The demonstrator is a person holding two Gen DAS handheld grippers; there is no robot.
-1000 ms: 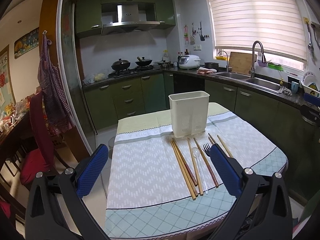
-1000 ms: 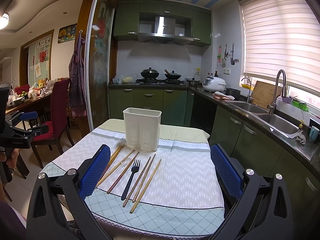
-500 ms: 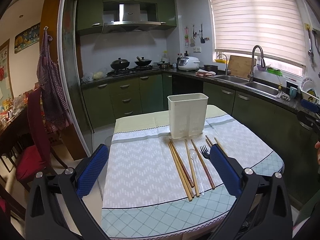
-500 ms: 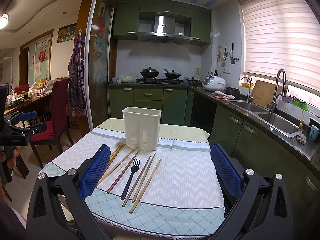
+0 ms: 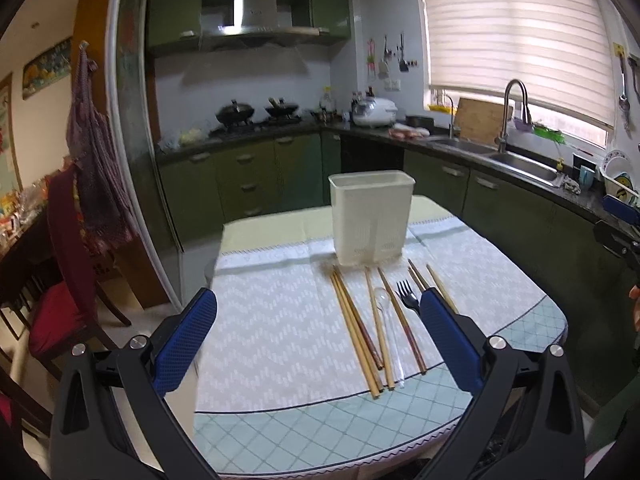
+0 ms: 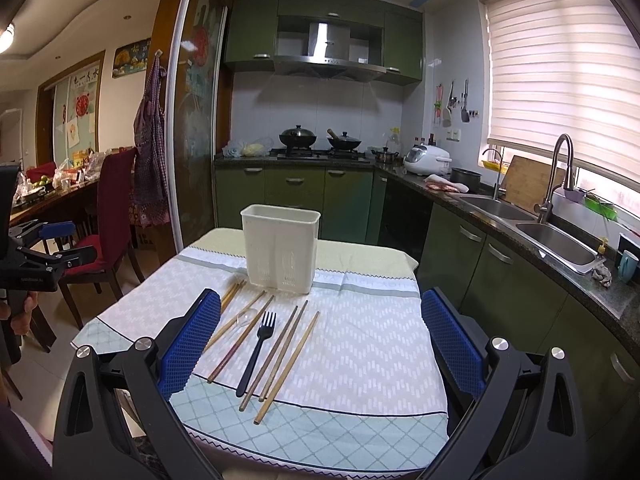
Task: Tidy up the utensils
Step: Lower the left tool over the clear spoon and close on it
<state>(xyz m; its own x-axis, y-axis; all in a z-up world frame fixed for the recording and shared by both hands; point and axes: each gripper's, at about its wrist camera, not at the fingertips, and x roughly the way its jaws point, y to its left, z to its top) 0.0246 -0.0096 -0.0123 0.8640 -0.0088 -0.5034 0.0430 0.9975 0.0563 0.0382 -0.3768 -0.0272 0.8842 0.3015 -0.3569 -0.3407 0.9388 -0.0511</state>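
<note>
A cream utensil holder (image 5: 371, 218) (image 6: 280, 249) stands upright at the far middle of the table. In front of it lie several wooden chopsticks (image 5: 356, 332) (image 6: 288, 364), a clear plastic spoon (image 5: 387, 320) (image 6: 246, 317) and a black fork (image 5: 407, 300) (image 6: 256, 350), all flat on the cloth. My left gripper (image 5: 318, 340) hangs open above the table's near edge, nothing between its blue pads. My right gripper (image 6: 320, 340) is likewise open and holds nothing, back from the utensils.
The table carries a white patterned cloth (image 6: 360, 344) with a green checked border. Green cabinets, a stove with woks (image 6: 298, 136) and a sink (image 6: 556, 240) line the back and right. A red chair (image 5: 56, 312) stands left of the table.
The left wrist view has shifted slightly, with the table and holder now a little lower and to the left. The right gripper has hardly moved. Both stay open.
</note>
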